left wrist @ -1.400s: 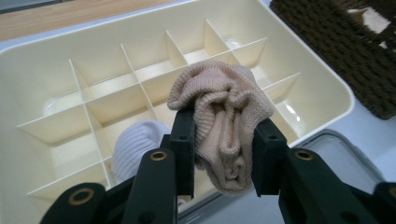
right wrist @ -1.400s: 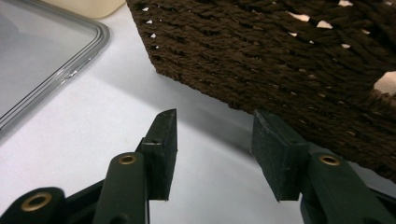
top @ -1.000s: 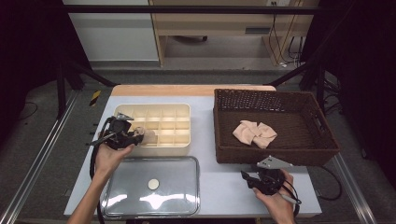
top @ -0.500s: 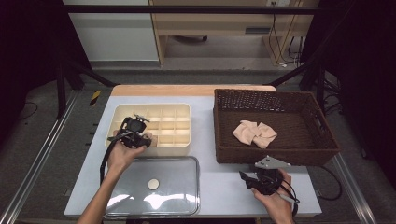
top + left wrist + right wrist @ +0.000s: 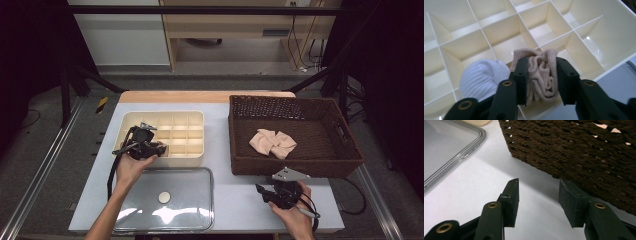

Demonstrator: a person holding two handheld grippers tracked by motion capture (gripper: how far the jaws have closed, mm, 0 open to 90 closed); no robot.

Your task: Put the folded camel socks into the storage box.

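Note:
My left gripper (image 5: 541,80) is shut on a rolled beige sock bundle (image 5: 541,62), whose folds bulge between the two pads. It hangs over the front row of a cream divided box (image 5: 584,50), with a rolled white sock (image 5: 481,77) in a compartment just to its left. From above, the left gripper (image 5: 160,148) is over the front left of the box (image 5: 165,114). My right gripper (image 5: 539,195) stands open just above the white tabletop with nothing between its jaws, close in front of the brown wicker basket (image 5: 574,150). Seen from above, the right gripper (image 5: 263,192) is below the basket's front wall.
The wicker basket (image 5: 295,165) at the right holds a beige sock pair (image 5: 272,142). A clear plastic lid (image 5: 185,200) with a round knob lies flat in front of the box, and its rim (image 5: 469,152) reaches near my right gripper. Dark floor and metal rails surround the table.
My left hand has carried the beige sock to the right, from the box's left edge to over its front compartments, and a little lower. The right hand has stayed put.

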